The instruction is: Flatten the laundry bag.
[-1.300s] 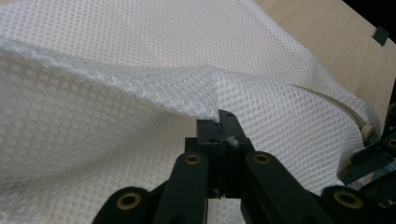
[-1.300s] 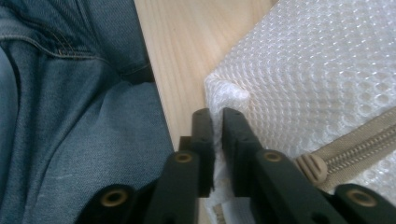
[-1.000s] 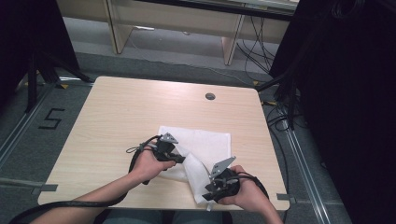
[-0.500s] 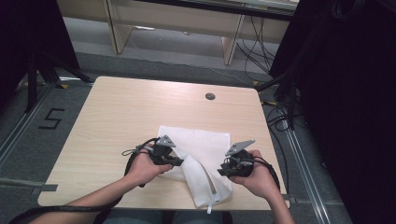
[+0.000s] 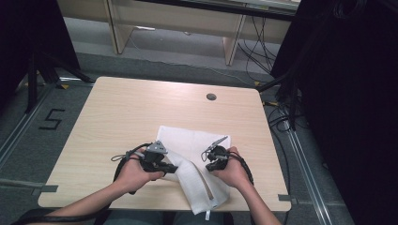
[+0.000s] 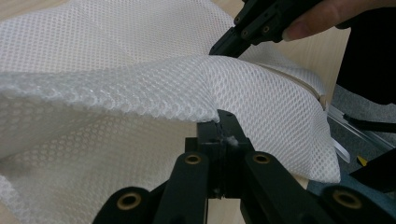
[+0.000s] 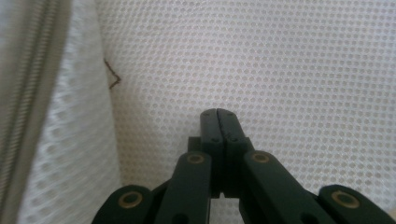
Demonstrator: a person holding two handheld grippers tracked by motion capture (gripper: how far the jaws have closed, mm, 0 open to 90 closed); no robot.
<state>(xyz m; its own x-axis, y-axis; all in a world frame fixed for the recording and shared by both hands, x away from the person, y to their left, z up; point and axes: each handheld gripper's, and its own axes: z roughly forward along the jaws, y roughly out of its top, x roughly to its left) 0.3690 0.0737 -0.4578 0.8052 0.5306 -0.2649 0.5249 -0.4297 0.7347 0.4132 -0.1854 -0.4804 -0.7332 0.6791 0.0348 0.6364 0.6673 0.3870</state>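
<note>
On the table (image 5: 117, 117), the left gripper (image 5: 170, 168) pinches the white mesh bag (image 5: 187, 140) — the right gripper (image 5: 210, 165) has just closed, jaws together, empty.

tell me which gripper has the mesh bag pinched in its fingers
The left gripper: its fingers are shut on a raised fold of the white mesh bag. The right gripper has just been closing, with nothing between its fingers, over flat mesh.

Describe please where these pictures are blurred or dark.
Right gripper view: the zipper at the left edge is blurred, the mesh bag is sharp. Left gripper view: near mesh soft. High view: evenly lit table, dark right side.
</note>
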